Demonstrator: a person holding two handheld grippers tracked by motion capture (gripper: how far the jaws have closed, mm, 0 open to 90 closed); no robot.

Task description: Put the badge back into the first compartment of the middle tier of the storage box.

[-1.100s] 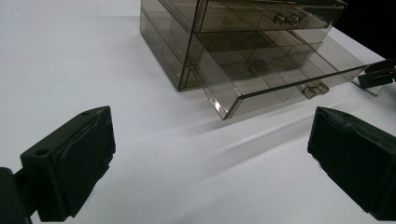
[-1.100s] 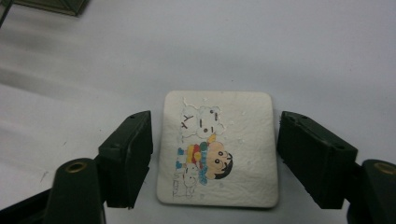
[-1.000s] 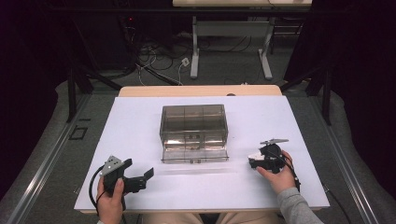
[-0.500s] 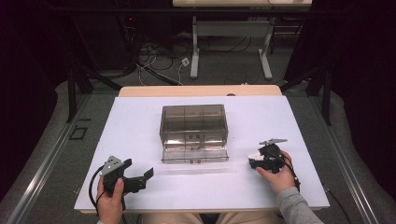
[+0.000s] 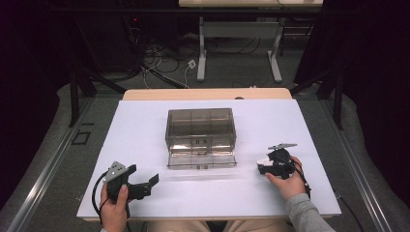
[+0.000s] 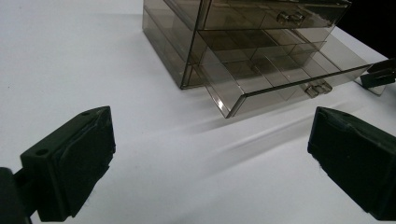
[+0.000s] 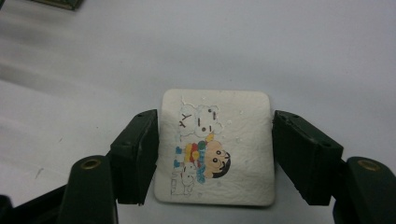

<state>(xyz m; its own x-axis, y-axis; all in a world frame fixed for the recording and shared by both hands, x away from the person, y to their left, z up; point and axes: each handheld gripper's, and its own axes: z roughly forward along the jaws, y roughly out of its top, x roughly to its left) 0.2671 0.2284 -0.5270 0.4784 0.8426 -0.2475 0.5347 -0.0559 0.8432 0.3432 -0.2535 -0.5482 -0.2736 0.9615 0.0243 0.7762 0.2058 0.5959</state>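
Nothing has shifted since the earlier frames: both hands sit where they were. The right gripper (image 7: 212, 154) brackets a white cartoon-printed eraser (image 7: 215, 144) lying on the table (image 5: 145, 135), jaws touching its sides. The left gripper (image 6: 210, 163) rests wide and empty, facing the organizer's open drawer (image 6: 280, 77), probably the eraser's destination.

The smoky, transparent plastic drawer box (image 5: 201, 131) looks glossy and smooth. The white square pad with a cartoon print (image 7: 216, 146) appears matt and slightly wrinkled. The white tabletop (image 5: 145, 130) is smooth and matt.
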